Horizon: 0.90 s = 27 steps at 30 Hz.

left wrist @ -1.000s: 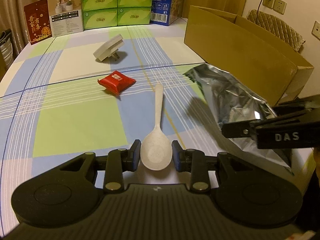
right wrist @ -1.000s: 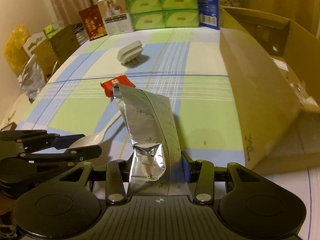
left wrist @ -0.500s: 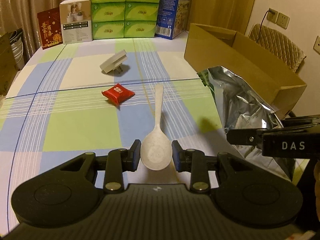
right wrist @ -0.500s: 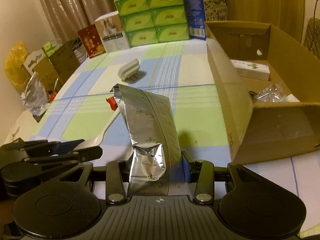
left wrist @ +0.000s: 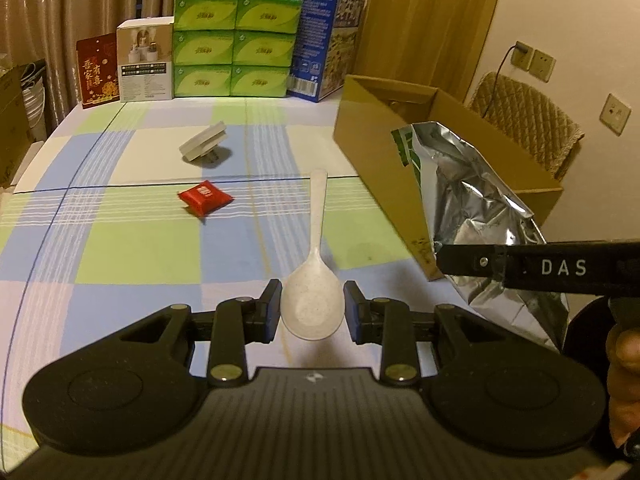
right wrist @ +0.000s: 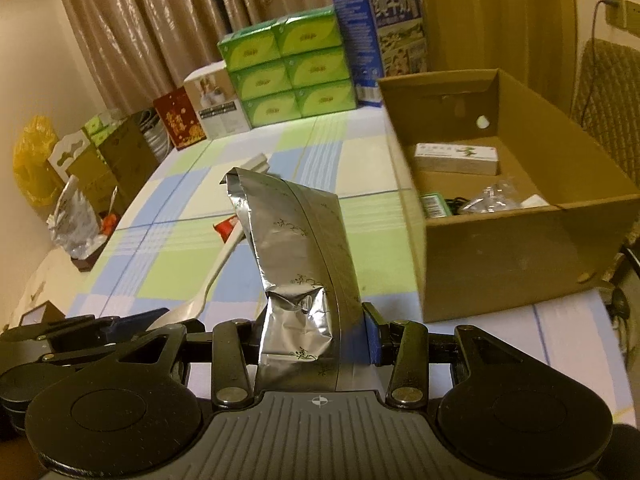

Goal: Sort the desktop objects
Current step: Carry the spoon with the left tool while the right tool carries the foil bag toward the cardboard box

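the sort looks partway done, judging by how things lie: the box (right wrist: 520,256) at the table's right side already holds a small white carton (right wrist: 456,158), a green packet (right wrist: 434,205) and a clear crinkled wrapper (right wrist: 490,196), while a red packet (left wrist: 205,197) and a white plug (left wrist: 203,146) are left lying on the checked cloth (left wrist: 140,240), well apart from the box. two more things are in the air and not yet dropped. the left gripper (left wrist: 311,312) has its fingers closed in on either side of the bowl of a pale spoon (left wrist: 314,280); they look to be touching the bowl's edges, though the contact itself is hard to confirm, and the spoon seems lifted clear of the cloth with a faint shadow below it. its long axis runs straight ahead along the fingers, bowl nearest the gripper and handle tip pointing away toward the far end of the table. the right gripper (right wrist: 316,340) is clamped on the lower end of a silver bag (right wrist: 296,248), which stands up and leans forward and to the left, its long axis running up from the jaws and its folded top away from the gripper. the bag hangs just beside the box's near left wall, not over the opening, so i judge that carrying both over the rim and letting go comes first, then the two things on the cloth
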### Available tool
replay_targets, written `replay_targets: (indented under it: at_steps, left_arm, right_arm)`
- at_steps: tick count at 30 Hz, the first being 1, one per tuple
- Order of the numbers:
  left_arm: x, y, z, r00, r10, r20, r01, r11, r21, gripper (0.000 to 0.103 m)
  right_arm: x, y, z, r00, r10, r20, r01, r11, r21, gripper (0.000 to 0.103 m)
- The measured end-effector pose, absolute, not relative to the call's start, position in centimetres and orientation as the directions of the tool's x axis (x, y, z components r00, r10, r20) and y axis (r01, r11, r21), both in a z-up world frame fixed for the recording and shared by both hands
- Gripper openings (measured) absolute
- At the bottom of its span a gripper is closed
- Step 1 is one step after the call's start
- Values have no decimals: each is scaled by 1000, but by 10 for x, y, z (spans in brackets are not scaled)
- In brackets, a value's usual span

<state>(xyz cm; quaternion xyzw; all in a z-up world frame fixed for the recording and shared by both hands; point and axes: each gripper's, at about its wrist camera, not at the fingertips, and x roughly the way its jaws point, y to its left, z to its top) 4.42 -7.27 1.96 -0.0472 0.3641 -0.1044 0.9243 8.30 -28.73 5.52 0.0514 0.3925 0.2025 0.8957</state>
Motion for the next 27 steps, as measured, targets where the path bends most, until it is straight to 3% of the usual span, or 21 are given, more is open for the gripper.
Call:
replay_targets:
  at_steps: [27]
  left_arm:
    - [45, -186, 64, 690, -423, -587, 385, 902, -198, 27]
  right_arm:
    - [63, -420, 100, 744, 224, -630, -102, 969, 224, 40]
